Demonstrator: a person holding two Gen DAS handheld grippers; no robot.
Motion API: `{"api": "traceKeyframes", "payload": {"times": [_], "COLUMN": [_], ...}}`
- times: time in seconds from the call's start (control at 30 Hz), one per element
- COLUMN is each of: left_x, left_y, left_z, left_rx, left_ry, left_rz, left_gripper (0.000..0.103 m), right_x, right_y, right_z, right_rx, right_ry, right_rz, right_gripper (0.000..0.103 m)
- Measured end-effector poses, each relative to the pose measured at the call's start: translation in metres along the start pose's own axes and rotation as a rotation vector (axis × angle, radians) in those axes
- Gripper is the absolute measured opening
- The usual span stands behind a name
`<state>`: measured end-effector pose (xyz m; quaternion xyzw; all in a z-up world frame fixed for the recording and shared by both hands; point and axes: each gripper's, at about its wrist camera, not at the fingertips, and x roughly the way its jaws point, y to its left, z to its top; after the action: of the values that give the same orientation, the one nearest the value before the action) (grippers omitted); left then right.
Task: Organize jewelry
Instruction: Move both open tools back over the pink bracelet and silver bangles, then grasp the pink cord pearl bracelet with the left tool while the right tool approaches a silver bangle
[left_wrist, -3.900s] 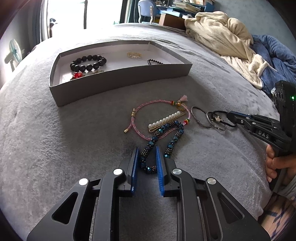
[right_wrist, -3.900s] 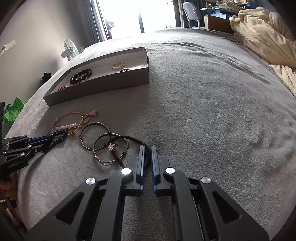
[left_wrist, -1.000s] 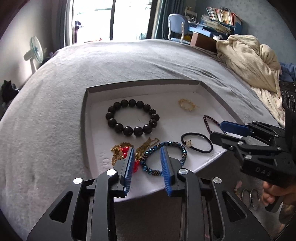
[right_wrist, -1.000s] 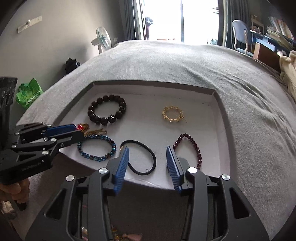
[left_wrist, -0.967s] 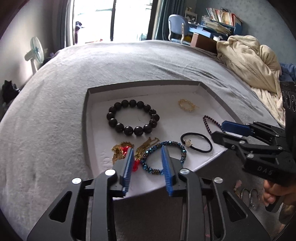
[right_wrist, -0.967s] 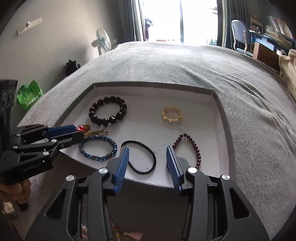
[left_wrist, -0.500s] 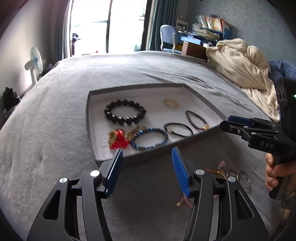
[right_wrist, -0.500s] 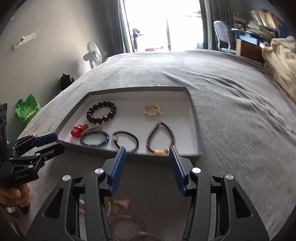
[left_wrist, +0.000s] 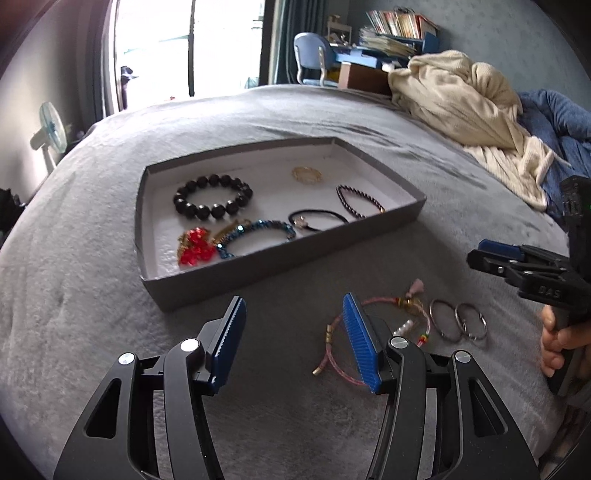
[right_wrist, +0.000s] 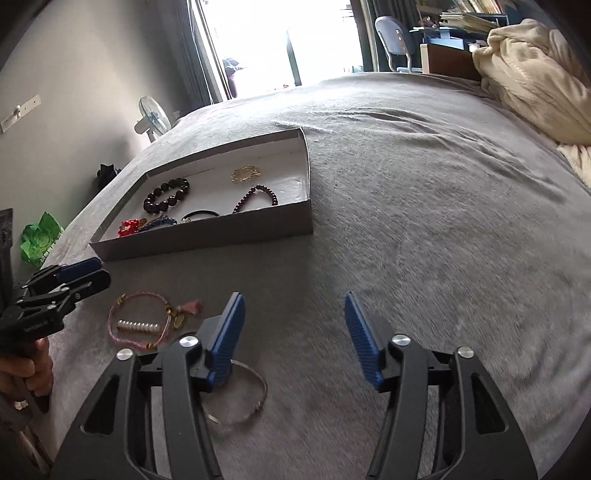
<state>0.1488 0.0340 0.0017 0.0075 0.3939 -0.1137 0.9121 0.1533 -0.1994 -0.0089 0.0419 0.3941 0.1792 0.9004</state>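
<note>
A grey tray (left_wrist: 258, 275) sits on the bed (left_wrist: 74, 236), and it has jewelry inside: a black bead bracelet (left_wrist: 212, 199), a gold ring of chain (left_wrist: 306, 173), a dark red bead bracelet (left_wrist: 360, 201), a black hair tie (left_wrist: 317, 218), a blue bead bracelet (left_wrist: 258, 232) and a red piece (left_wrist: 195, 247) at the near left corner. The left claw (left_wrist: 293, 341) has its blue pads wide apart, with nothing between them, and it hangs over the bed just in front of the tray. The right claw (right_wrist: 293, 339) is also apart and holds nothing; its jaws have just been opening more. More jewelry lies on the bed near the tray: a pink cord bracelet (left_wrist: 369, 325) with a small tassel, a row of pearls (right_wrist: 138, 326) inside the pink loop, and two metal rings (left_wrist: 458, 325) side by side. The left claw's right pad sits in front of part of the pink cord. In the right view, a thin bangle (right_wrist: 243, 402) lies partly under the right claw's left pad. A cream blanket (left_wrist: 461, 103) is piled at the far side of the bed
</note>
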Motion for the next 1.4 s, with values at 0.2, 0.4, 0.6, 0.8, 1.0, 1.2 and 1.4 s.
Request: {"api": "traceKeyframes", "payload": {"times": [0.2, 0.4, 0.6, 0.8, 1.0, 1.2, 1.4], "left_x": [0.01, 0.013, 0.013, 0.014, 0.015, 0.019, 0.023], "left_y": [-0.003, -0.006, -0.007, -0.007, -0.008, -0.009, -0.014], "left_z": [-0.007, -0.011, -0.015, -0.015, -0.015, -0.015, -0.015], "left_rx": [0.006, 0.017, 0.013, 0.011, 0.015, 0.022, 0.049], "left_ry": [0.045, 0.062, 0.069, 0.076, 0.081, 0.096, 0.112], "left_rz": [-0.004, -0.003, -0.015, -0.019, -0.016, -0.017, -0.005], "left_gripper": [0.056, 0.056, 0.056, 0.056, 0.056, 0.065, 0.071], "right_x": [-0.007, -0.003, 0.005, 0.009, 0.011, 0.012, 0.014], "right_y": [0.019, 0.034, 0.036, 0.037, 0.038, 0.039, 0.043], "right_z": [-0.019, -0.026, -0.029, -0.03, -0.03, -0.029, -0.03], "right_rx": [-0.052, -0.101, -0.102, -0.108, -0.112, -0.118, -0.137], "right_ry": [0.017, 0.059, 0.103, 0.124, 0.13, 0.139, 0.141], "right_rz": [0.063, 0.092, 0.092, 0.091, 0.088, 0.083, 0.075], "right_gripper": [0.062, 0.063, 0.063, 0.063, 0.063, 0.065, 0.068]}}
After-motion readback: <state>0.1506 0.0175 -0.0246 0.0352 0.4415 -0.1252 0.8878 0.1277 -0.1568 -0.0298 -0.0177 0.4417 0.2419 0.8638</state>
